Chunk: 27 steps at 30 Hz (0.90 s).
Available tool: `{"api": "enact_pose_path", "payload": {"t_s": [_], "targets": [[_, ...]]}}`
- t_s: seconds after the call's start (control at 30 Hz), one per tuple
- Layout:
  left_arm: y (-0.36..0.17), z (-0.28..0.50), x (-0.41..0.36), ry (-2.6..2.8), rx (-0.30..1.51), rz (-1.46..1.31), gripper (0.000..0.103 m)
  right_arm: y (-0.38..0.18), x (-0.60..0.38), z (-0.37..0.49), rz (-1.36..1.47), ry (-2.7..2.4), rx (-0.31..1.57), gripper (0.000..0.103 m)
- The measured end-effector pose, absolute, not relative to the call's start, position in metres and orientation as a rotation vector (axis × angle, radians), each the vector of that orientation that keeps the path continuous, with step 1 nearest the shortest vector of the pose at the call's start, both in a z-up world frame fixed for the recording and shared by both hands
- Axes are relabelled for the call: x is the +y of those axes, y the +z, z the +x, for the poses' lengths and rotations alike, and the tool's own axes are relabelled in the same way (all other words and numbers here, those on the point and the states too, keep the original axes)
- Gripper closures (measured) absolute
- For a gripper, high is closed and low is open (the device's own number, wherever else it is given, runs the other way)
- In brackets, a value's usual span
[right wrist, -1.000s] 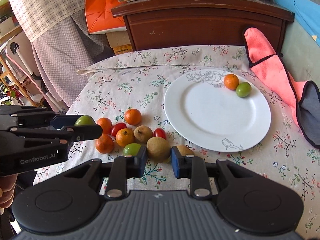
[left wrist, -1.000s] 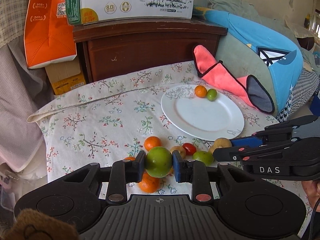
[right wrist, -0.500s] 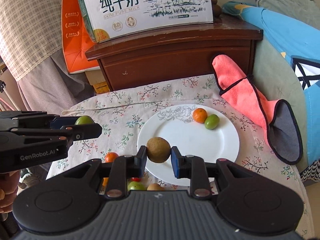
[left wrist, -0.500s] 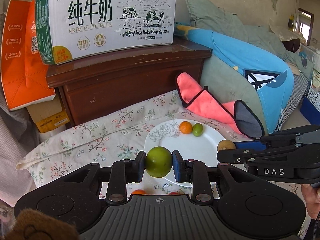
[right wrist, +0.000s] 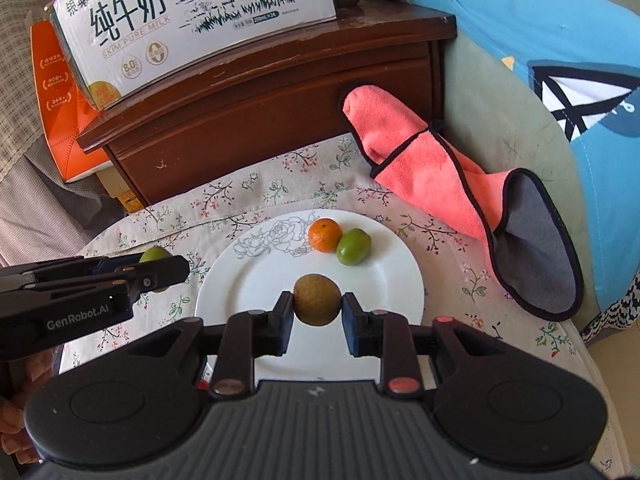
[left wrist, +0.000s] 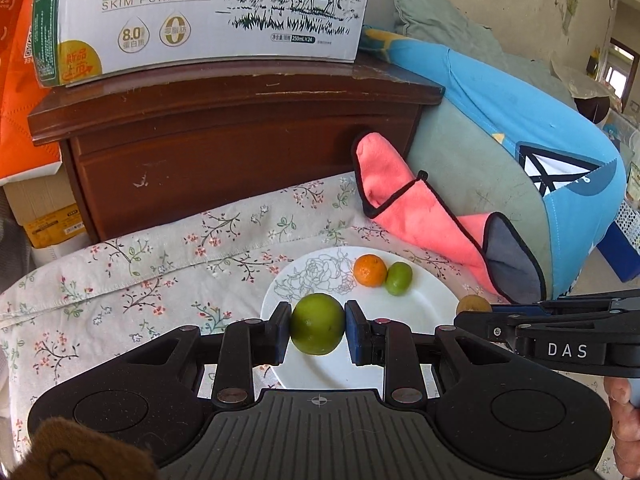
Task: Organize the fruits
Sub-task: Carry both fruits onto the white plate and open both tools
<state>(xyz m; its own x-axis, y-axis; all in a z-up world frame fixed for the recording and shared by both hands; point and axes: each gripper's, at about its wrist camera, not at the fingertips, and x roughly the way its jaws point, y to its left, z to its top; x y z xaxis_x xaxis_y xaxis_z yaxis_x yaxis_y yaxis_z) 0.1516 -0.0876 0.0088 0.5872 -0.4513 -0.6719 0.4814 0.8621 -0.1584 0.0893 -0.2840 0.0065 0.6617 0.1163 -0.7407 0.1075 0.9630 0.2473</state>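
My left gripper (left wrist: 318, 330) is shut on a round green fruit (left wrist: 317, 329) and holds it over the near left part of the white plate (left wrist: 424, 312). My right gripper (right wrist: 317, 306) is shut on a brown fruit (right wrist: 317, 299) above the middle of the plate (right wrist: 248, 280). A small orange (right wrist: 325, 234) and a small green fruit (right wrist: 352, 246) lie side by side at the plate's far edge. In the right wrist view the left gripper (right wrist: 160, 272) shows at the left. In the left wrist view the right gripper (left wrist: 472, 312) shows at the right.
The plate sits on a floral cloth (left wrist: 160, 272). A pink mitt (right wrist: 440, 176) lies right of the plate. A dark wooden cabinet (left wrist: 240, 128) with a milk carton box (left wrist: 200, 12) stands behind. A blue-and-grey cushion (right wrist: 560, 80) rises at the right.
Both grippers have lifted their fruits off the pile and carried them forward over the plate. The remaining pile of fruits has dropped out of view below the grippers.
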Motion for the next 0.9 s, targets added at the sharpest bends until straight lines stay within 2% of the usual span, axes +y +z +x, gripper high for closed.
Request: {"api": "enact_pose_path", "payload": {"t_s": [0.53, 0.9], "targets": [[-0.032, 0.178, -0.106, -0.525, 0.851, 0.013, 0.077, -0.036, -0.298, 0.107, 0.322, -0.113, 0.97, 0.077], [-0.022, 0.174, -0.103, -0.507, 0.827, -0.019, 0.075, -0.033, -0.3, 0.108, 0.372, -0.122, 0.951, 0.074]]}}
